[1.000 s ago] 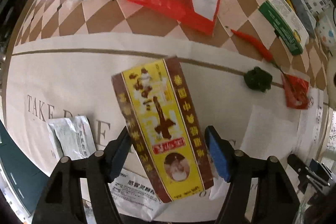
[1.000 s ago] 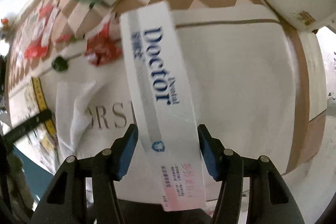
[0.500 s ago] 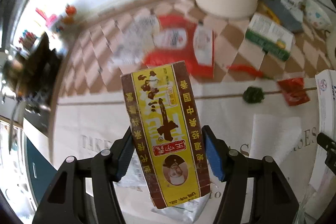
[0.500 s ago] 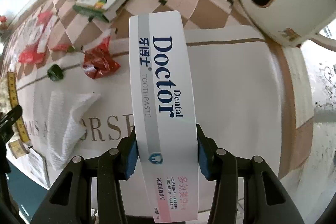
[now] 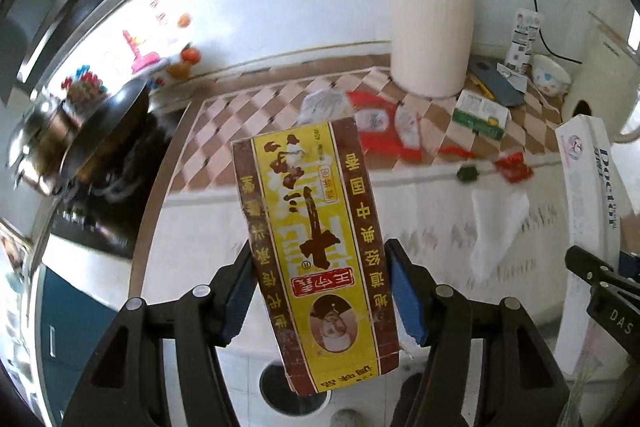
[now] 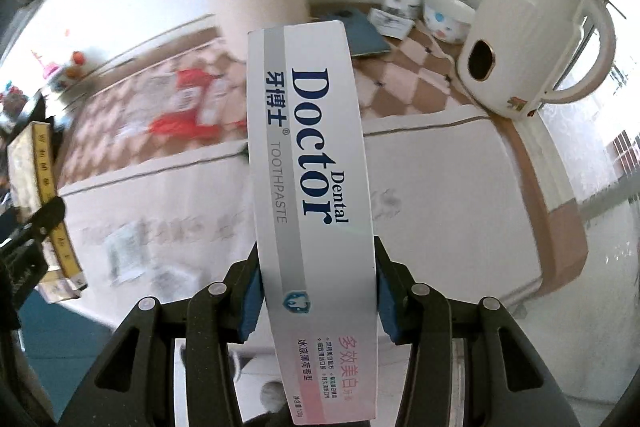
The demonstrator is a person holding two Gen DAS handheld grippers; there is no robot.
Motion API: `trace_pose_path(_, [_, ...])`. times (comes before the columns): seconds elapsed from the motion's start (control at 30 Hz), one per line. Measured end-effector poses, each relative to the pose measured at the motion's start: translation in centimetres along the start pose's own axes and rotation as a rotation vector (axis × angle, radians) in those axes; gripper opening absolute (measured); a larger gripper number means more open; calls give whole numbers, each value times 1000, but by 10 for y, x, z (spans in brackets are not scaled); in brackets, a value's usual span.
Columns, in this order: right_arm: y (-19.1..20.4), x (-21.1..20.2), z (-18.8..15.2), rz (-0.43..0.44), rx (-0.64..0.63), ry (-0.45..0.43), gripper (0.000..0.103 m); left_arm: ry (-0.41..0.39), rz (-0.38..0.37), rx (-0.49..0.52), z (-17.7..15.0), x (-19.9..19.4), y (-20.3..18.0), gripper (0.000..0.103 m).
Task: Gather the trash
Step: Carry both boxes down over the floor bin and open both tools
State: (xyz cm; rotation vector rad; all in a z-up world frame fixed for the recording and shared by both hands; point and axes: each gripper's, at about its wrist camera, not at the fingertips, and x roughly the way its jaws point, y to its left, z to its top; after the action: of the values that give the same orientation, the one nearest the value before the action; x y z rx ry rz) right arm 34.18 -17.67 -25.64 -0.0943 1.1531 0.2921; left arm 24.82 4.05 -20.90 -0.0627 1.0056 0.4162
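My left gripper (image 5: 322, 287) is shut on a yellow and brown spice box (image 5: 312, 247) and holds it upright, high above the table. My right gripper (image 6: 316, 287) is shut on a white toothpaste box (image 6: 312, 163) marked "Doctor Dental", also lifted off the table. The toothpaste box shows at the right edge of the left wrist view (image 5: 592, 187); the spice box shows at the left edge of the right wrist view (image 6: 40, 187). More trash lies on the table: a red and white bag (image 5: 380, 131), a red wrapper (image 5: 516, 167), a crumpled tissue (image 5: 496, 227).
A white chopstick holder (image 5: 430, 39), a green and white box (image 5: 480, 115), a bowl (image 6: 448, 15) and a white kettle (image 6: 532, 39) stand at the back. A wok (image 5: 100, 131) on a stove is to the left. A red chilli (image 5: 452, 151) lies on the checked cloth.
Both grippers have risen and tilted up with their boxes, so the views now show the back wall and the table from farther away. Both grips are unchanged.
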Motion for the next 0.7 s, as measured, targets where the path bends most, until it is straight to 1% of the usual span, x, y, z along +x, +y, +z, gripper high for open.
trace_pose_path(0.03, [12,-8,-13,10,4,-9,49,7,-15,-13,-15,-6,18,59])
trace_pose_path(0.07, [29,-11,-25,19,1,-13,49,13,-18,-20,-26,-11,26,59])
trace_pose_path(0.1, [44,-20,-43,31,-9,-12,49,28,-21,-33,-43,-15,43,59])
trace_pose_path(0.13, [58,-21,-58,44,-12,-10,49,49,-25,-48,-61,-16,62,59])
trace_pose_path(0.17, [72,-20,-72,57,-19,-3,49,67,-21,-57,-73,-15,73,59])
trace_pose_path(0.2, [89,-23,-93,79,-31,17,49,100,-16,-81,-92,-14,92,59])
trace_pose_path(0.23, [99,-21,-106,95,-34,32,49,141,-19,-107,-112,-9,110,59])
trace_pose_path(0.27, [112,-18,-124,118,-44,64,49,170,-22,-124,-124,-5,120,59])
trace_pose_path(0.3, [130,-12,-147,144,-66,114,49,220,-24,-156,-145,4,137,59])
trace_pose_path(0.37, [151,1,-182,177,-105,185,49,303,-43,-199,-180,25,160,59])
trace_pose_path(0.4, [163,9,-199,190,-125,224,49,353,-51,-236,-202,42,173,59])
trace_pose_path(0.43, [176,20,-219,206,-152,270,49,385,-59,-264,-217,55,180,59])
trace_pose_path(0.47, [186,34,-236,220,-171,313,49,439,-86,-306,-242,79,190,59])
trace_pose_path(0.5, [200,53,-259,234,-191,362,49,473,-93,-329,-259,95,196,59])
trace_pose_path(0.57, [217,83,-290,250,-221,423,49,540,-116,-381,-295,136,206,59])
trace_pose_path(0.6, [229,108,-312,261,-234,467,49,580,-128,-405,-317,164,209,59])
trace_pose_path(0.63, [235,123,-324,267,-242,490,49,612,-140,-426,-336,190,211,59])
trace_pose_path(0.67, [243,147,-340,270,-251,521,49,630,-153,-440,-349,207,211,59])
trace_pose_path(0.7, [252,178,-359,268,-257,557,49,659,-170,-458,-368,236,210,59])
